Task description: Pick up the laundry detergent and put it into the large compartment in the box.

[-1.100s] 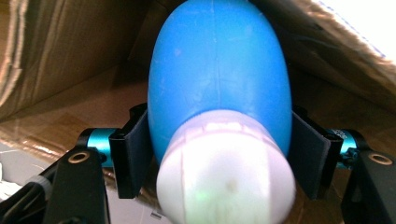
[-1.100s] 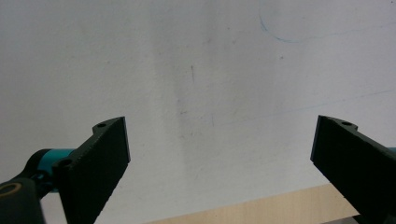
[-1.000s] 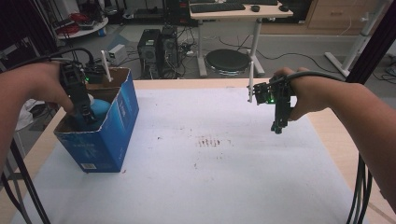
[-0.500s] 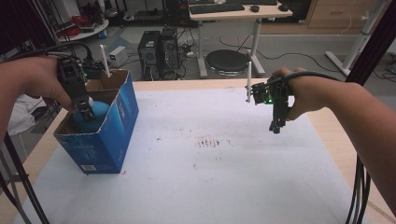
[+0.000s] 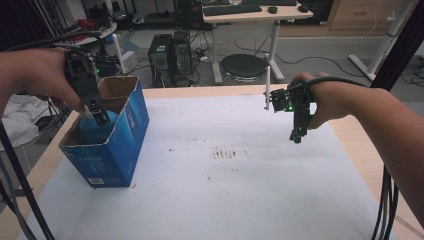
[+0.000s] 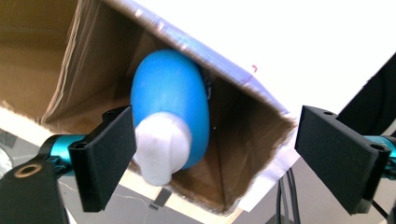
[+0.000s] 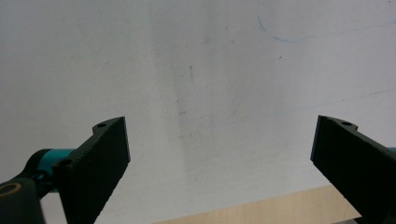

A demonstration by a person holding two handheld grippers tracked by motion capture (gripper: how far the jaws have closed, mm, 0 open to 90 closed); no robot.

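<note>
The left gripper (image 5: pixel 101 118) hangs spread over the blue bottle (image 6: pixel 169 102) in the box (image 5: pixel 121 145), bottle base hidden; the right gripper (image 7: pixel 219 163) gapes empty.

The box (image 5: pixel 112 145) is cardboard: shiny blue print outside, plain brown and rough inside. The bottle (image 6: pixel 169 107) in it looks like smooth blue plastic with a white plastic cap (image 6: pixel 163 147). Beside the box, the tabletop (image 5: pixel 350 135) is pale wood under a matt white sheet (image 5: pixel 225 200) with small marks. The fingers (image 7: pixel 95 161) are matt black.
</note>
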